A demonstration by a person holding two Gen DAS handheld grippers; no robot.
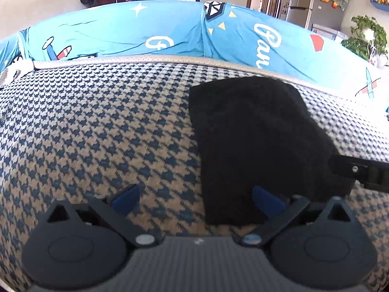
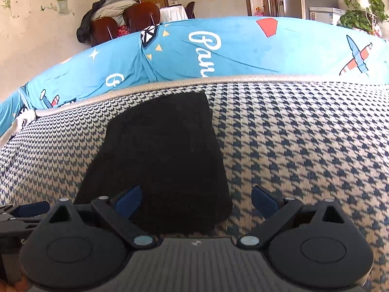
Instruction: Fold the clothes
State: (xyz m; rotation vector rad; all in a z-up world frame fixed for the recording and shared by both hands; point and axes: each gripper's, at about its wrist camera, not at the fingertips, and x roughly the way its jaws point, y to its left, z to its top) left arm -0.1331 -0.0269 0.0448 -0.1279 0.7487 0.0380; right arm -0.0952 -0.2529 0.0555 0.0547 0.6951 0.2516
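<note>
A black garment is being observed lying flat on a houndstooth-patterned cushion surface, folded into a compact, roughly rectangular shape with one slanted far corner. In the left wrist view it is being seen to the right of centre; in the right wrist view the same black garment is being seen left of centre, its far edge lying just short of the pale piped border of the cushion.

The left gripper is being held low over the cushion with its blue-padded fingers spread wide apart; nothing is being gripped between them. Its right finger is being seen over the near left edge of the garment, while its left finger is over bare houndstooth fabric. Whether the pad is touching the cloth cannot be told.

The right gripper is likewise being held with its fingers spread wide and nothing between them. Its left finger is being seen over the near part of the garment, its right finger over bare cushion. Part of the right gripper is being seen at the right edge of the left wrist view, at the garment's right side.

Behind the cushion, a blue printed sheet with airplanes and white lettering is being seen draped over the backrest. Brown chairs and a leafy plant are being noted in the background.
</note>
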